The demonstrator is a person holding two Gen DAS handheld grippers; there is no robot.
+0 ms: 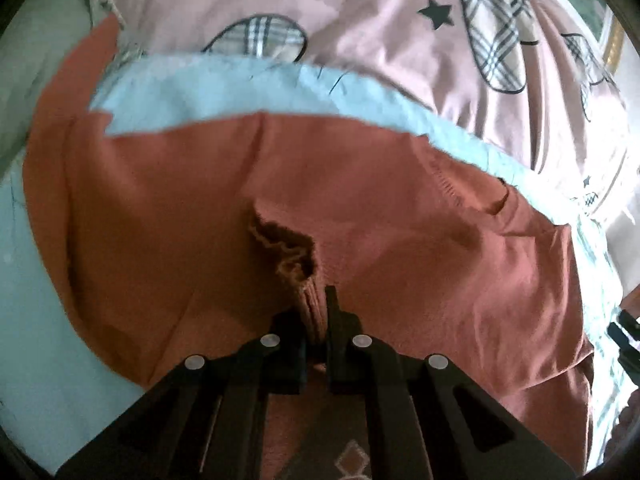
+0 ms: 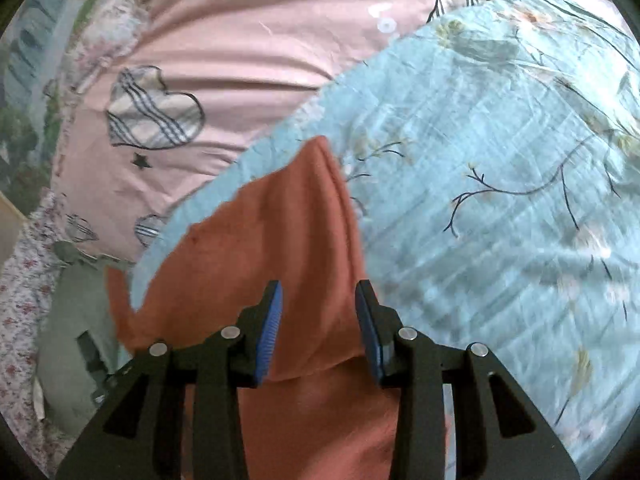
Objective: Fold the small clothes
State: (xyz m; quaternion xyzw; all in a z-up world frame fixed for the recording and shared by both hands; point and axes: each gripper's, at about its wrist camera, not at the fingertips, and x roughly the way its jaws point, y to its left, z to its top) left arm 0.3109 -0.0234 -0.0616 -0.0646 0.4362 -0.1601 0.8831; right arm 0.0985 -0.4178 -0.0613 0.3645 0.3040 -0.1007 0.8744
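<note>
In the left wrist view, a pale grey-green fabric point(image 1: 36, 56) fills the far left edge. Next to it spreads the rust-orange knit garment point(image 1: 168, 200), which covers most of the middle of the frame and lies on a light blue floral quilted bedspread point(image 1: 208, 92); a band of that bedspread shows along the garment's far edge and again at the lower left. Near the centre, the left gripper point(image 1: 318, 308) has its jaws closed on a bunched, ribbed fold of the garment, the cloth pinched up into a ragged ridge just ahead of the black fingers. Beyond the bedspread lies a pink sheet printed with plaid hearts and black stars point(image 1: 360, 20), running across the top to the right. At the far right edge a small part of another black device is visible, too cropped to identify.

In the right wrist view, a white cloth with a small red flower print point(image 2: 20, 300) sits at the lower left, with the pale grey-green fabric point(image 2: 76, 320) just beside it. The pink sheet point(image 2: 240, 40) takes up the upper left and centre. The rust-orange garment point(image 2: 280, 220) rises to a point in the middle, lying on the bedspread point(image 2: 500, 160), which fills the right half. The right gripper point(image 2: 319, 312) has its jaws apart, the blue ribbed pads point(image 2: 270, 332) standing on either side of the garment's fabric without pinching it.
</note>
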